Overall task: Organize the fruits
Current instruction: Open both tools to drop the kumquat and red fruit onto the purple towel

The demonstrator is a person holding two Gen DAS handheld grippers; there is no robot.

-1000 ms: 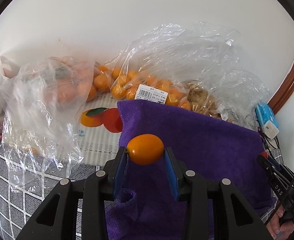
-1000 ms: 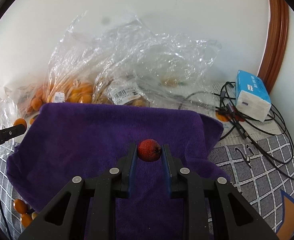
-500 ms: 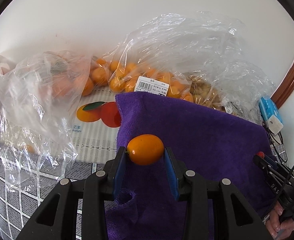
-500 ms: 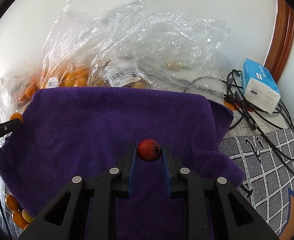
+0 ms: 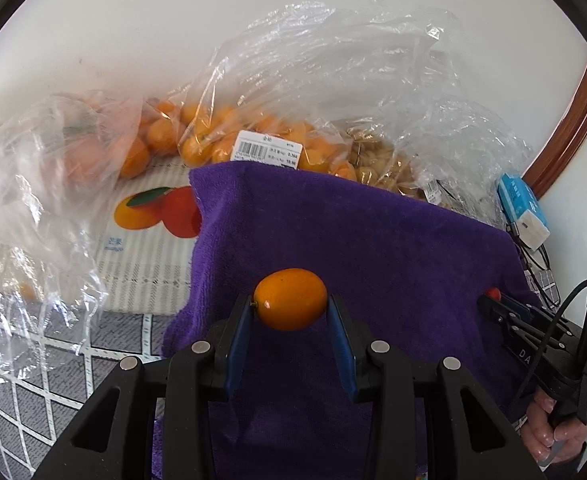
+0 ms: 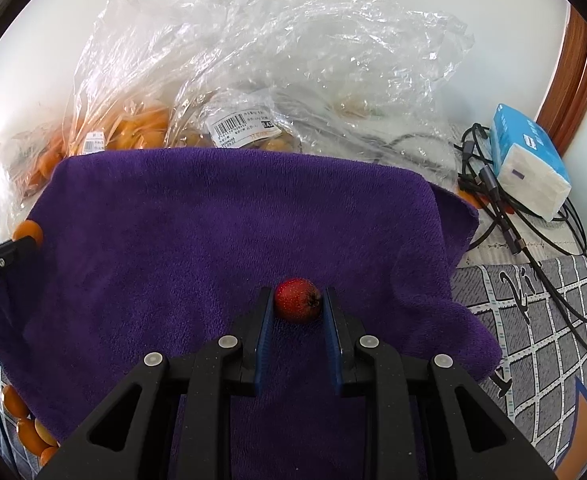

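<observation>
My left gripper (image 5: 290, 312) is shut on an orange kumquat (image 5: 290, 298), held over the left part of a purple towel (image 5: 353, 240). My right gripper (image 6: 297, 304) is shut on a small red berry-like fruit (image 6: 296, 299), low over the towel's (image 6: 213, 240) right half. In the left wrist view the right gripper (image 5: 493, 300) shows at the right edge with the red fruit (image 5: 493, 292) at its tip and a person's hand (image 5: 549, 436) on its handle. The right wrist view catches the left gripper's tip and the kumquat (image 6: 28, 231) at the left edge.
Clear plastic bags of orange kumquats (image 5: 253, 136) and pale fruit (image 5: 389, 168) lie behind the towel against a white wall. Another bag (image 5: 53, 168) sits left. A blue tissue pack (image 6: 529, 168) and tangled cables (image 6: 505, 216) lie right. Loose kumquats (image 6: 25, 428) rest by the towel's near-left corner.
Both grippers have sunk closer to the towel, each still holding its fruit. The right gripper has come further into the left wrist view.
</observation>
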